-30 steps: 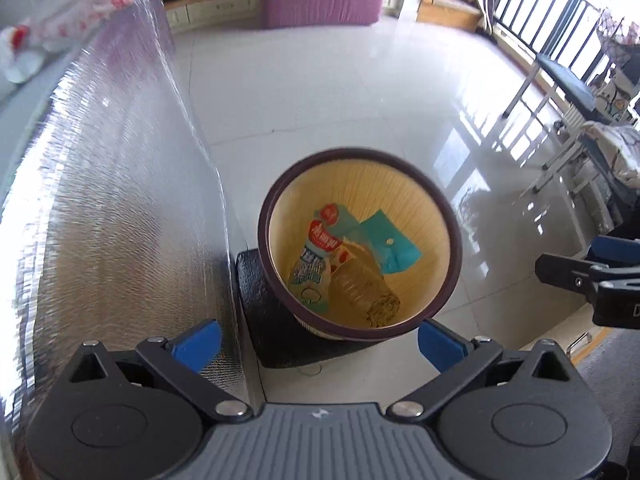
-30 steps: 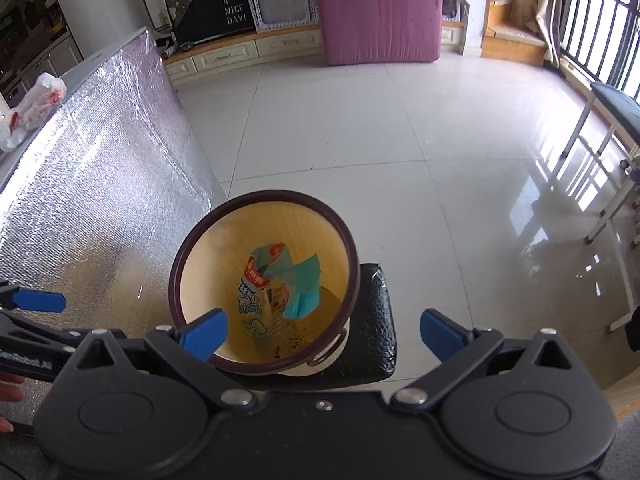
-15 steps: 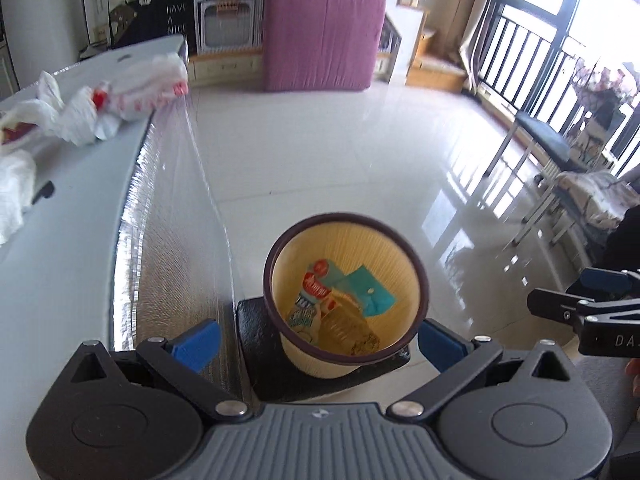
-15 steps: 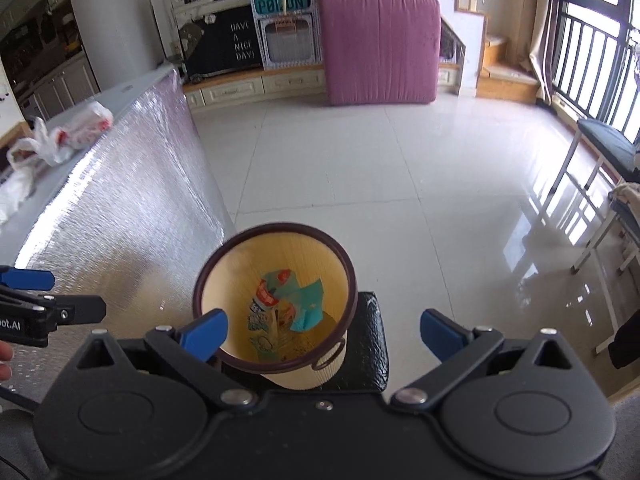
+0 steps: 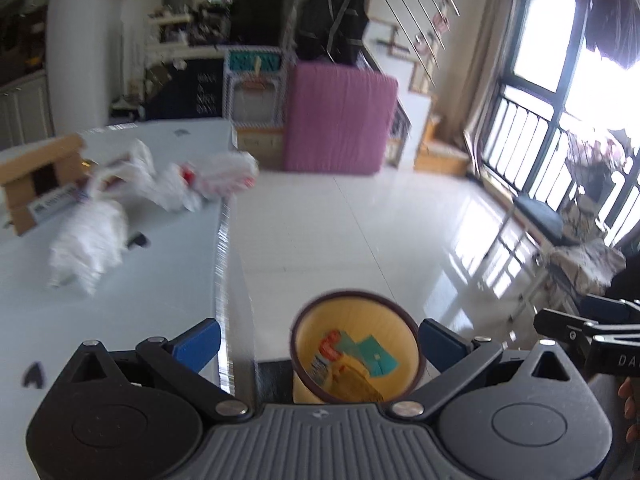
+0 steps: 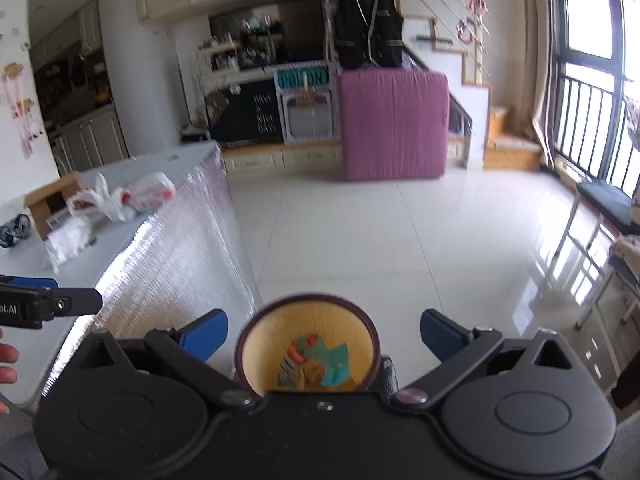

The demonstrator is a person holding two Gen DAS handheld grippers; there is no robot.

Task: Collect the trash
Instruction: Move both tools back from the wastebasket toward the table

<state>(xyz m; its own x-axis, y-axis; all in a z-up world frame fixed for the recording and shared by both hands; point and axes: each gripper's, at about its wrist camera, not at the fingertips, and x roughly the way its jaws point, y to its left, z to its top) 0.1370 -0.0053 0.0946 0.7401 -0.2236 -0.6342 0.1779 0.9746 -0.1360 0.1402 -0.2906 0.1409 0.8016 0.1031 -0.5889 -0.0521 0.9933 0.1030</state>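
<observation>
Table [image 5: 120, 280] bags [image 5: 172, 184] blurred; bin [image 6: 306, 344] base hidden (both claws apart, empty).

The floor [image 6: 360, 232] was glossy white tile, and sunlight lay in bright patches on its right side. Tall windows [image 6: 592, 80] with a dark railing filled the right wall, with a pale curtain [image 6: 536, 60] at their near edge. At the far end a pink mattress [image 6: 394, 124] stood upright against low wooden cabinets [image 6: 280, 158]. Beside it was a black chalkboard [image 6: 256, 114] with white lettering. A white counter [image 6: 140, 184] ran along the left, its side covered in silver foil [image 6: 176, 264]. Kitchen cupboards [image 6: 88, 140] stood far left. A padded bench [image 6: 604, 200] sat near the windows.
</observation>
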